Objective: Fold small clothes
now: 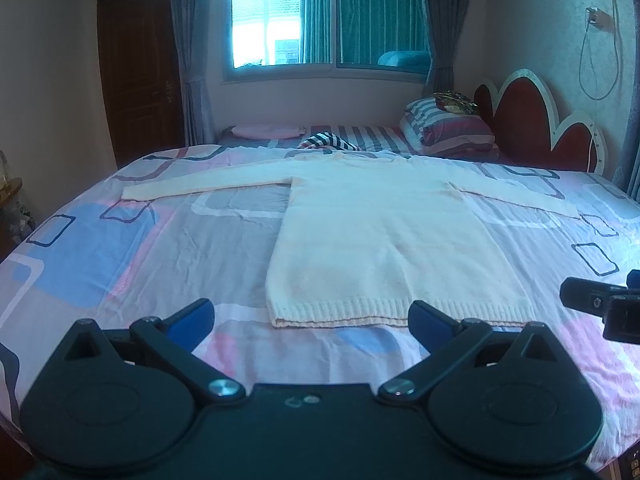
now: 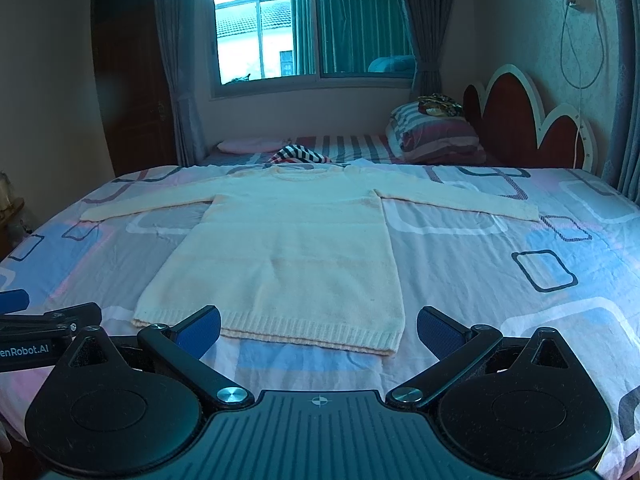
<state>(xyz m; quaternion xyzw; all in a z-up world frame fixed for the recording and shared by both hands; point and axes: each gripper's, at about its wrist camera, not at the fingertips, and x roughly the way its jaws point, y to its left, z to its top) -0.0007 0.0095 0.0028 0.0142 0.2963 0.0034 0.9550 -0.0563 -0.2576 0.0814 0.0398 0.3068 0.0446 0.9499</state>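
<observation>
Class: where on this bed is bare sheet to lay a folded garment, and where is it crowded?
Bare sheet lies right of the sweater below its sleeve, and likewise on its left. Crowded: the far end, with pillows and striped cloth.

Right gripper (image 1: 600,304) cut off by the right edge in the left wrist view, only one black finger and part of the body visible, jaw state unreadable there. Left gripper (image 2: 36,320) cropped by the left edge in the right wrist view; its printed label (image 2: 24,350) starts mid-word. Sweater (image 2: 280,256) hem partly hidden behind the near blue pad (image 2: 200,326). Dark patterned item (image 2: 438,104) on the striped pillow (image 2: 432,132) too small to identify. Striped cloth (image 2: 300,154) beyond the collar partly hidden by the sweater. Objects at the far left edge (image 1: 8,184) blurred, cropped.
</observation>
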